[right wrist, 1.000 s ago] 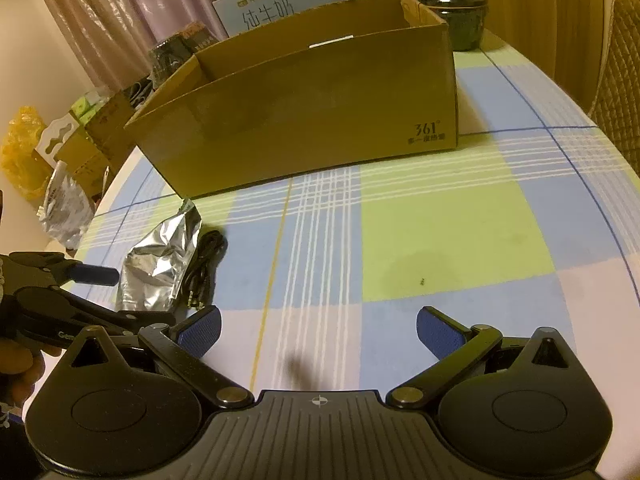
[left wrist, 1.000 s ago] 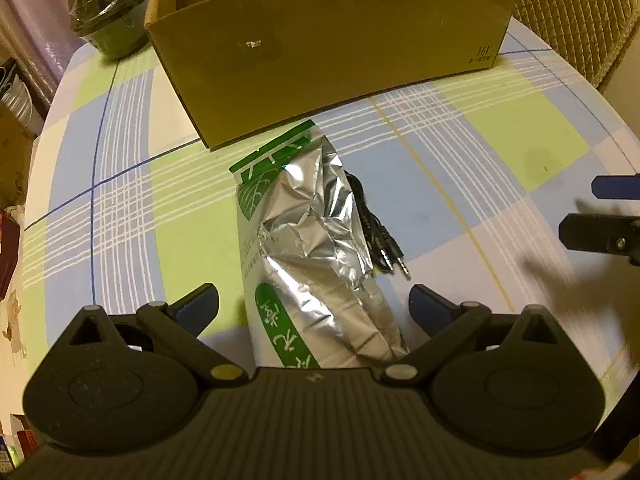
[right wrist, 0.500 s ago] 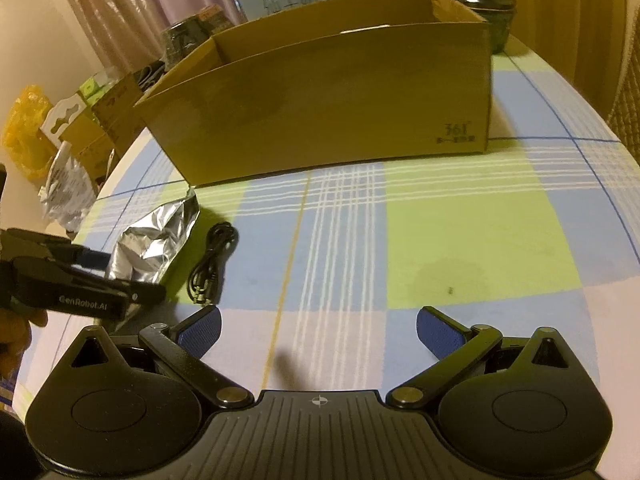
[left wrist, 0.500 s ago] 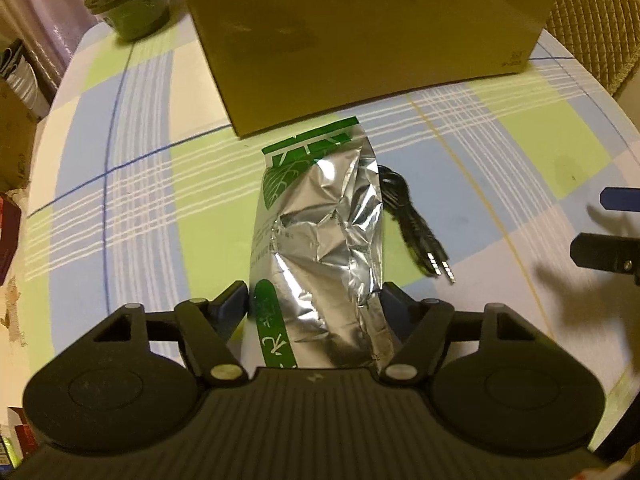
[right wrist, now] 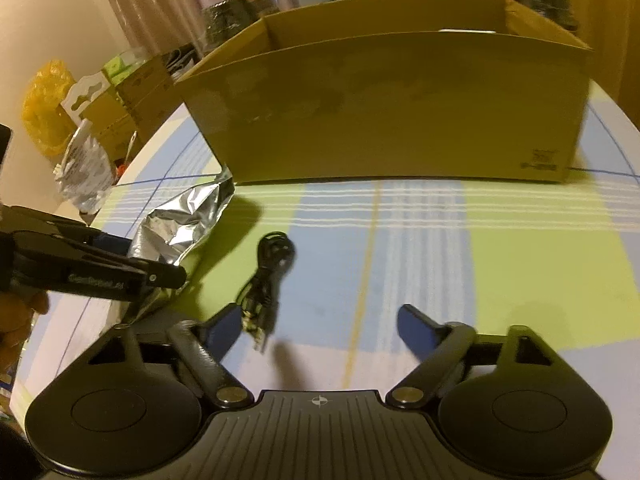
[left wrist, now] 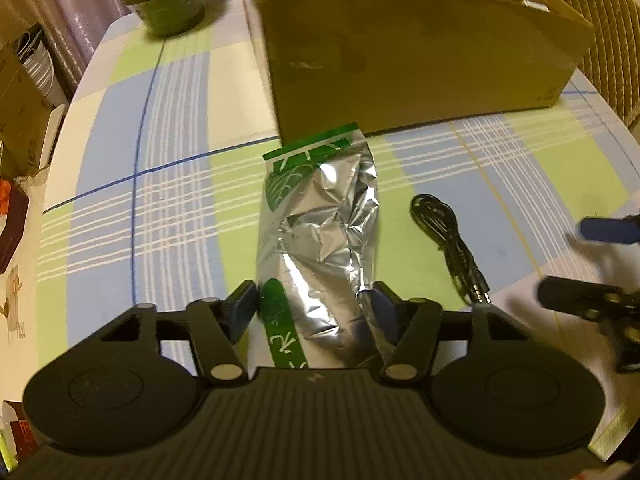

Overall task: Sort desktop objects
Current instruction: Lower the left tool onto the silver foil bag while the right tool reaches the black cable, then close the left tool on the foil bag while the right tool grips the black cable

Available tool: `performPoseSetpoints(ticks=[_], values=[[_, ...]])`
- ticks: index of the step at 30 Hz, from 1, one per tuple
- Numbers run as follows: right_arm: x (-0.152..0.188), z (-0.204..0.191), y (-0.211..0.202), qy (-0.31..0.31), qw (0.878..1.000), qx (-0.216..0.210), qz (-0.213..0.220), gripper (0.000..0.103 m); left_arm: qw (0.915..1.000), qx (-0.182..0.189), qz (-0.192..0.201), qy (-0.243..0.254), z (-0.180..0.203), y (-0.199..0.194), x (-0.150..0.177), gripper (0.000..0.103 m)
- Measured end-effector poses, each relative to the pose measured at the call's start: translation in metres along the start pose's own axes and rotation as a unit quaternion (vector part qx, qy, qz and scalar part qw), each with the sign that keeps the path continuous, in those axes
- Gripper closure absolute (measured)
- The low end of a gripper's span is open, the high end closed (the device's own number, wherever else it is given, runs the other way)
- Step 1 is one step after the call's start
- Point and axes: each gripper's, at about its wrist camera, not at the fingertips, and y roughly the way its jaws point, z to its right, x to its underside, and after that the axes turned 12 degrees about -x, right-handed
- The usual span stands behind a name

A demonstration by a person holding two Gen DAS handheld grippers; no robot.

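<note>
foil pouch [left wrist: 320,240]: flat on checked surface [left wrist: 168,208], near the cardboard box [left wrist: 420,64]; left gripper [left wrist: 314,304], wide 1 second ago, fingers closing, now touching its near end. cable [right wrist: 266,280]: right gripper [right wrist: 320,322] closing, nothing pinched. both pickups beginning.

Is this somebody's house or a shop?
Most likely a home, perhaps a dining corner. A round table with a blue-and-green checked cloth stands by pale curtains and a woven wicker chair, with stacked cardboard boxes and bags piled alongside.
</note>
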Motion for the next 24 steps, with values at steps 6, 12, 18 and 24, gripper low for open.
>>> performPoseSetpoints(ticks=[6, 12, 18, 24], values=[[-0.008, -0.015, 0.03, -0.019, 1.0, -0.021, -0.014, 0.043, 1.0, 0.0, 0.002, -0.009, -0.014, -0.004, 0.007, 0.05], [-0.011, -0.024, 0.049, -0.062, 0.998, -0.007, -0.024, 0.064, 0.9995, 0.013, 0.002, -0.028, -0.023, -0.003, 0.015, 0.047], [-0.01, -0.032, 0.056, -0.108, 0.993, 0.002, -0.039, 0.084, 0.9998, 0.009, 0.005, -0.016, -0.017, 0.0, 0.015, 0.039], [-0.001, -0.019, 0.035, -0.088, 0.995, 0.011, -0.037, 0.085, 0.9997, 0.007, 0.009, -0.023, -0.013, -0.003, 0.02, 0.045]])
